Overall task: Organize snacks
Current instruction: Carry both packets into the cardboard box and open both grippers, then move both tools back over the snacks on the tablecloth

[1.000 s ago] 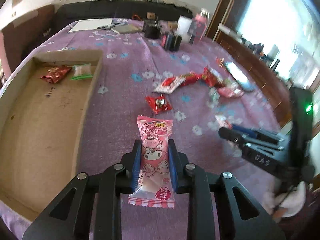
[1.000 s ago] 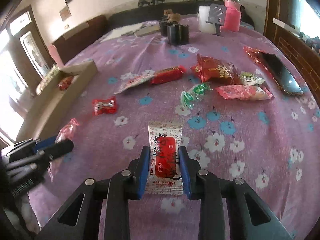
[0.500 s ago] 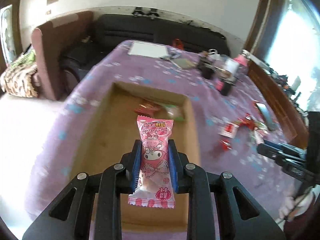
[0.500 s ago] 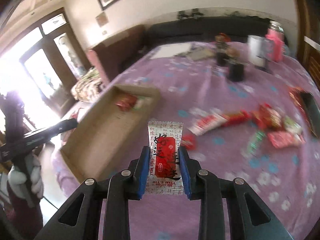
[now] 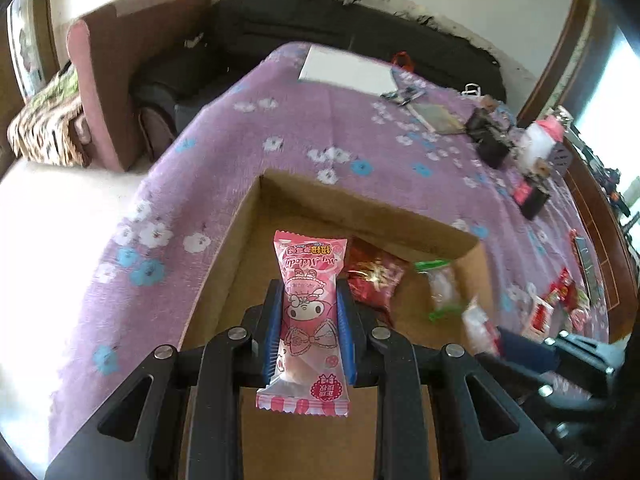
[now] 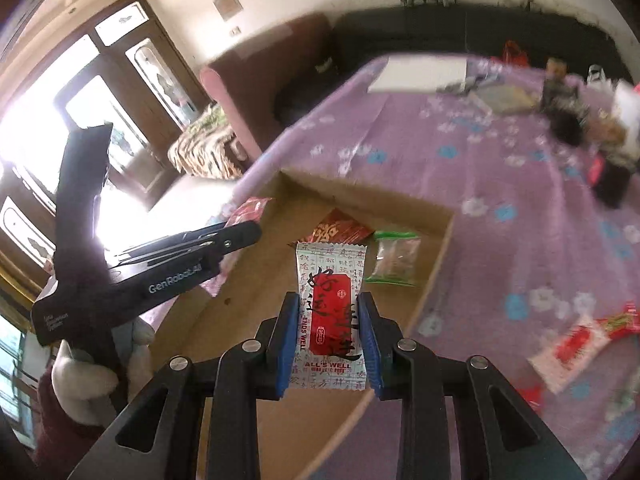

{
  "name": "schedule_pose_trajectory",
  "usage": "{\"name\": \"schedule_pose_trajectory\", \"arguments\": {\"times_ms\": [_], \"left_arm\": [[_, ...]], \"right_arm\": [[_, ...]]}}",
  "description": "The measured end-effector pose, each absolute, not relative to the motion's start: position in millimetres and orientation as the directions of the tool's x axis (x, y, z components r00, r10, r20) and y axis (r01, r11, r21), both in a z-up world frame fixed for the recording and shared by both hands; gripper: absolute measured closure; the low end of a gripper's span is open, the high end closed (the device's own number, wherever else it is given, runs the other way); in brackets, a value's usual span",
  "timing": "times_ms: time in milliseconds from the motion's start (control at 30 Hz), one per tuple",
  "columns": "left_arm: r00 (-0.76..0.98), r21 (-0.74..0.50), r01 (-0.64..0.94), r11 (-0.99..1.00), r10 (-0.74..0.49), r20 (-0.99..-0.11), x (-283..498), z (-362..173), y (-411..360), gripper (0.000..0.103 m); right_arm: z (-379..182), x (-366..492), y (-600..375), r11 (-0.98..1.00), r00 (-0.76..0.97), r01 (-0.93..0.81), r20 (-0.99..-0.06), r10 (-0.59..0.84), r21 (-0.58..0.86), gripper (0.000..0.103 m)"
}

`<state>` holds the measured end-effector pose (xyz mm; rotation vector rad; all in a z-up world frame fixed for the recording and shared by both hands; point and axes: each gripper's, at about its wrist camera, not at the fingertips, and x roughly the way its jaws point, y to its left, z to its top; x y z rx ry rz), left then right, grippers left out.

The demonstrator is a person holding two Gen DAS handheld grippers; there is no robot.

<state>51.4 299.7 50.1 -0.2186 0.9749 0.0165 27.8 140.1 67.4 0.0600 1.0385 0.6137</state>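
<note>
My left gripper [image 5: 310, 300] is shut on a pink cartoon snack packet [image 5: 308, 320] and holds it above the cardboard box [image 5: 240, 232]. My right gripper [image 6: 330, 304] is shut on a white and red snack packet [image 6: 330, 312], also above the box [image 6: 436, 276]. A red packet [image 5: 376, 276] and a clear green-edged packet [image 5: 440, 284] lie in the box's far end; both show in the right wrist view too, the red packet [image 6: 340, 230] and the clear one [image 6: 394, 258]. The left gripper [image 6: 240, 236] shows at the box's left side.
The box sits on a purple flowered tablecloth [image 5: 320, 128]. Loose red snacks [image 5: 560, 296] and a phone [image 5: 586, 264] lie to the right. Dark containers [image 5: 492, 140] and a white paper [image 5: 348, 68] stand at the far end. A sofa [image 5: 352, 28] is behind.
Both grippers have moved left and closer over the cardboard box, each still holding its packet. The box now fills the view under both grippers.
</note>
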Motion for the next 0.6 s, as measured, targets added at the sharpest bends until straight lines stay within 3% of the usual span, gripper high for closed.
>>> {"name": "schedule_pose_trajectory", "arguments": {"times_ms": [367, 500, 600], "left_arm": [[0.551, -0.186, -0.184, 0.965, -0.055, -0.833, 70.5, 28.8, 313.7, 0.078], [0.534, -0.215, -0.211, 0.953, -0.072, -0.843, 72.7, 27.3, 319.4, 0.062], [0.55, -0.233, -0.222, 0.947, -0.075, -0.831, 67.1, 33.8, 321.7, 0.062]], "right_arm": [[33.0, 53.4, 157.6, 0.847, 0.337, -0.427, -0.814, 0.473, 0.315, 0.069], [36.0, 51.1, 157.0, 0.84, 0.338, -0.423, -0.801, 0.495, 0.341, 0.062], [46.0, 47.3, 151.6, 0.834, 0.351, -0.424, -0.784, 0.511, 0.354, 0.061]]}}
